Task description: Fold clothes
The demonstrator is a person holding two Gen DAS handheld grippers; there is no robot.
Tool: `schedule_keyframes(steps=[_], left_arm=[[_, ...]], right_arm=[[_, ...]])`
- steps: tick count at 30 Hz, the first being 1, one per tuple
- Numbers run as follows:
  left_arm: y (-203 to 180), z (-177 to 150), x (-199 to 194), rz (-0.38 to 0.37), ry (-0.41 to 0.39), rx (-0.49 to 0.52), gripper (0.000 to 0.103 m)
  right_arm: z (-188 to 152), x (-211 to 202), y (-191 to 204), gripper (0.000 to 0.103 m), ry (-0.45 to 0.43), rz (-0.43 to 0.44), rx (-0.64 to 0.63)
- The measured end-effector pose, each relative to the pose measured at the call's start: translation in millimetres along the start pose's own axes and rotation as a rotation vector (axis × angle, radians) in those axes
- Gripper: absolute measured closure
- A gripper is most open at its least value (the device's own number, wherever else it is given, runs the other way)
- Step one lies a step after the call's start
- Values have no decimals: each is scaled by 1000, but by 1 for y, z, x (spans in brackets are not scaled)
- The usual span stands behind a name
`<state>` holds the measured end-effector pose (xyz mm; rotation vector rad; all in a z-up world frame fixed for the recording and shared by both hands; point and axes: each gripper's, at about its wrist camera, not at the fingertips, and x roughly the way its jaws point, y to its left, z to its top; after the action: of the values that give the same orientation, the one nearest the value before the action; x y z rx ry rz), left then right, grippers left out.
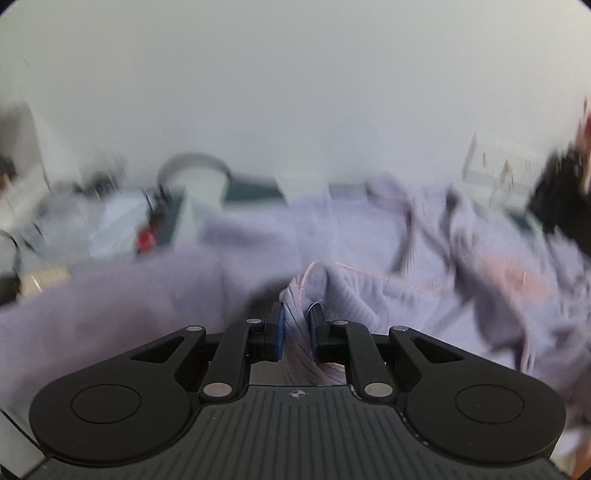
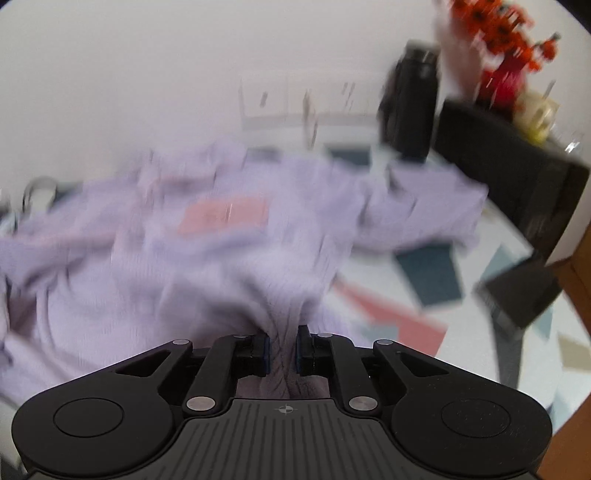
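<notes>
A lilac ribbed garment (image 1: 369, 236) with pink trim lies spread and rumpled over the table. My left gripper (image 1: 297, 317) is shut on a bunched fold of its edge, which stands up between the blue pads. In the right wrist view the same lilac garment (image 2: 207, 236) shows a pink patch near its middle. My right gripper (image 2: 283, 338) is shut on a gathered ridge of the cloth, and the fabric pulls up toward the jaws. Both views are blurred.
The table (image 2: 428, 280) has a white cover with blue and pink shapes. A black bottle (image 2: 410, 107), a black box (image 2: 513, 184) and red flowers (image 2: 498, 33) stand at the back right. Boxes and a red item (image 1: 147, 236) crowd the back left. A white wall is behind.
</notes>
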<state>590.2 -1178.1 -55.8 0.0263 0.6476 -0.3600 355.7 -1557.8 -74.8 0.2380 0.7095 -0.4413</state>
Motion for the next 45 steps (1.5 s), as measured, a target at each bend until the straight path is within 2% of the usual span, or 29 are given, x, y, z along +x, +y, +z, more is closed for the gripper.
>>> schedule_keyframes(steps=[3,6,8,11,13,15,16,17,18,19,22,24,25,26,29,32,34,39,42,44,45], left_arm=[[-3,21,-21,60,-135,25,89],[-5,28,-11,51,-113,37,89],[-8,20,12,59,-49,60,89],[-16,4,48,80,51,100,89],[-20,-6,68,113,86,118,87],[-22,-13,85,132,117,123,83],[-21,-15,89,134,132,119,69],[-20,-15,90,135,144,112,48],[-18,-15,91,135,156,104,38],[-16,-15,90,126,163,94,26],[-6,-12,72,53,159,63,25],[1,-15,53,8,148,47,23],[4,-16,44,-13,144,38,21],[7,-18,35,-34,139,26,20],[11,-28,6,-86,111,-15,20],[2,-40,-19,-60,55,-46,21],[-4,-48,-27,-89,67,-70,29],[-22,-76,-30,-174,133,-90,29],[-31,-89,-26,-187,173,-94,29],[-31,-92,-23,-199,179,-113,31],[-30,-92,-22,-198,177,-116,33]], right_arm=[[24,-13,-8,93,-135,-9,53],[35,-12,-8,93,-206,-17,64],[35,4,-3,93,-176,-19,35],[25,36,2,93,-73,-13,-4],[16,60,5,92,-16,-17,-22],[12,72,10,92,1,-24,-52],[9,78,12,91,9,-28,-67],[7,84,15,87,18,-32,-82],[7,86,16,86,16,-41,-99],[7,88,18,82,15,-51,-117],[9,85,14,71,13,-57,-121],[9,75,6,56,2,-43,-84],[9,68,3,39,-12,-48,-64],[9,60,-1,27,-26,-53,-43],[6,39,-11,26,-49,-49,15],[-2,18,-19,26,-57,-55,68],[-8,8,-23,26,-53,-66,89],[-31,-11,-37,27,-5,-98,134],[-46,-15,-46,38,34,-122,151],[-55,-17,-54,49,52,-120,181],[-59,-18,-58,51,59,-119,196]])
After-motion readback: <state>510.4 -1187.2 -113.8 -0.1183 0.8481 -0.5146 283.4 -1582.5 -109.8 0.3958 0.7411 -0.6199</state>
